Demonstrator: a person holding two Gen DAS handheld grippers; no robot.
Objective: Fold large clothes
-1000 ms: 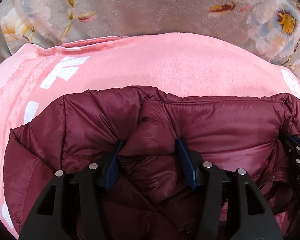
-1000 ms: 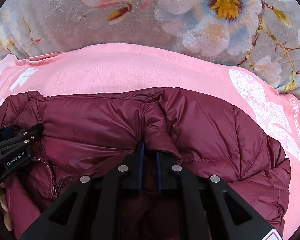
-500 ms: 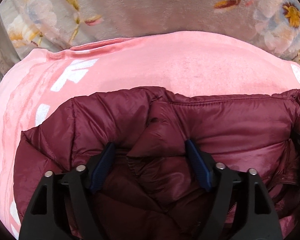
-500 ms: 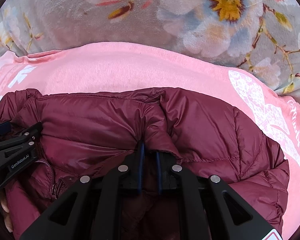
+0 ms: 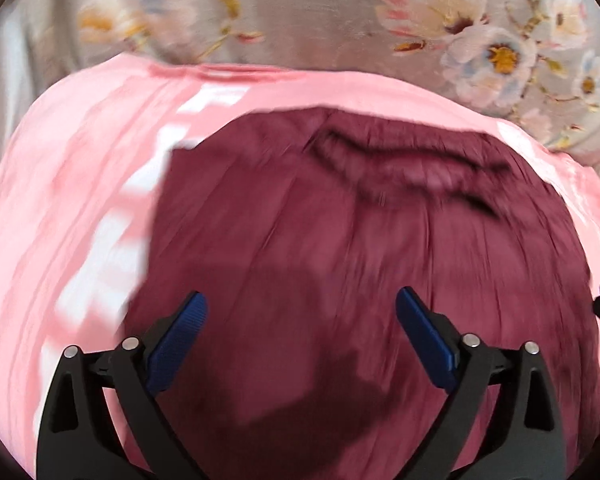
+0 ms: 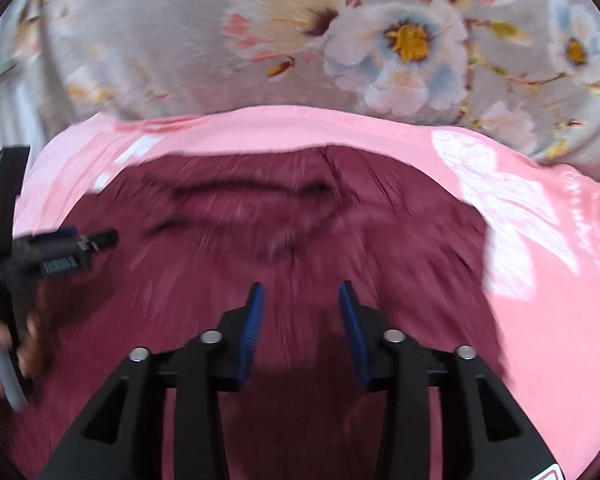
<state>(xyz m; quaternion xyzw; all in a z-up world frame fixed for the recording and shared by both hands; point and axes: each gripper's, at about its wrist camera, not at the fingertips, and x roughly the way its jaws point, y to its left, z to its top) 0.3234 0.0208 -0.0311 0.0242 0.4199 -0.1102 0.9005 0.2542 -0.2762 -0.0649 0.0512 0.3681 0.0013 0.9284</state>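
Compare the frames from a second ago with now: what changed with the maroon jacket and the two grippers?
Both grippers let go. The left gripper and right gripper had each pinched a fold of the maroon puffer jacket; their jaws have just been opening, with nothing between them now, and both have pulled back. The jacket lies folded on the pink blanket, as before, over the floral cover.

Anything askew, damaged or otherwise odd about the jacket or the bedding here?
Nothing stands out. The maroon puffer jacket lies folded on the pink blanket, over the floral bedspread. Both frames are motion-blurred, so fine damage cannot be ruled out.
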